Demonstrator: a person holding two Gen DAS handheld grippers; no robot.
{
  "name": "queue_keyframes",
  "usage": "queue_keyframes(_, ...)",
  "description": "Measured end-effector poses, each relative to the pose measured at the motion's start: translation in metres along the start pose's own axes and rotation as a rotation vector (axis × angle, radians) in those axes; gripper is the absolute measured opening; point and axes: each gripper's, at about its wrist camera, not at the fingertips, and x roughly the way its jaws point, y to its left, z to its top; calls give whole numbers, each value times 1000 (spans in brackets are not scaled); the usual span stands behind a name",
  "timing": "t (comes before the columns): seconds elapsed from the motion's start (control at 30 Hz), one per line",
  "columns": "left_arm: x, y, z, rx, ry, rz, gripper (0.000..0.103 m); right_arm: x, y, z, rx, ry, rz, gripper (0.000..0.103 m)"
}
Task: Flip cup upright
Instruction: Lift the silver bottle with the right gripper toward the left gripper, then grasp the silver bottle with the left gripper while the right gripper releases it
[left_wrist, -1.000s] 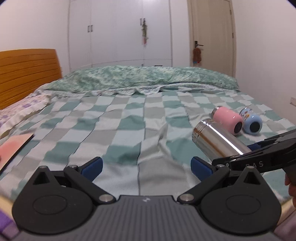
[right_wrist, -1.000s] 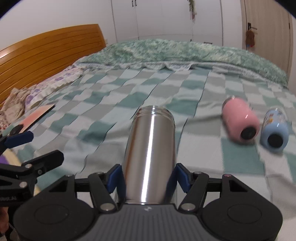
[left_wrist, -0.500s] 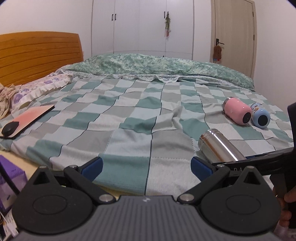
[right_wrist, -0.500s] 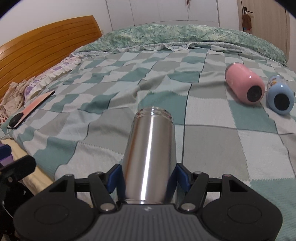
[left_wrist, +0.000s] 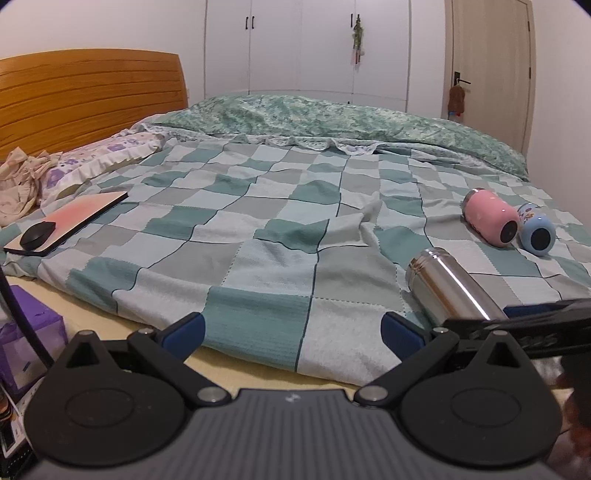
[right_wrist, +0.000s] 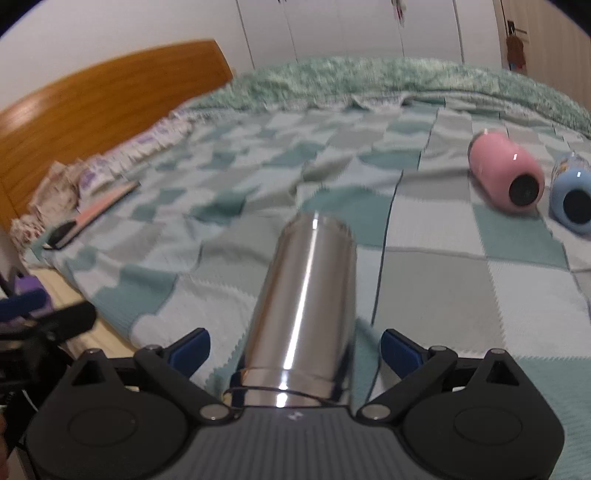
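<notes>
A steel cup lies on its side on the checked blanket, its far end pointing away from me. My right gripper is open, with the blue pads standing apart on either side of the cup's near end. In the left wrist view the steel cup lies at the right on the checked blanket, with the right gripper's black body at its near end. My left gripper is open and empty near the bed's front edge.
A pink cup and a blue cup lie on their sides at the right of the bed. A pink-covered book with a black mouse lies at the left. A wooden headboard stands behind. A purple box sits below left.
My right gripper has opened and let go of the steel cup, which now lies on the blanket. Both grippers have drawn back toward the bed's near edge.
</notes>
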Motion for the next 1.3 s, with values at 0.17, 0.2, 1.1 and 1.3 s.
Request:
queue_keyframes(0.17,-6,-12,7,-5,-3,15,103,-35,-21,5,-66,-95,5,103)
queue_keyframes(0.2,-8,-17,10,-4,-2,21,103,-41,-27,5,-79,-109,-1,103)
queue_keyframes(1.1,98,-162,55,85,336,45,103,-37,-168,-7,-124,-171,-59,103)
queue_keyframes(1.3,122,-165,59,60,387,58,99,-34,-177,-6,-92,-187,-47,103)
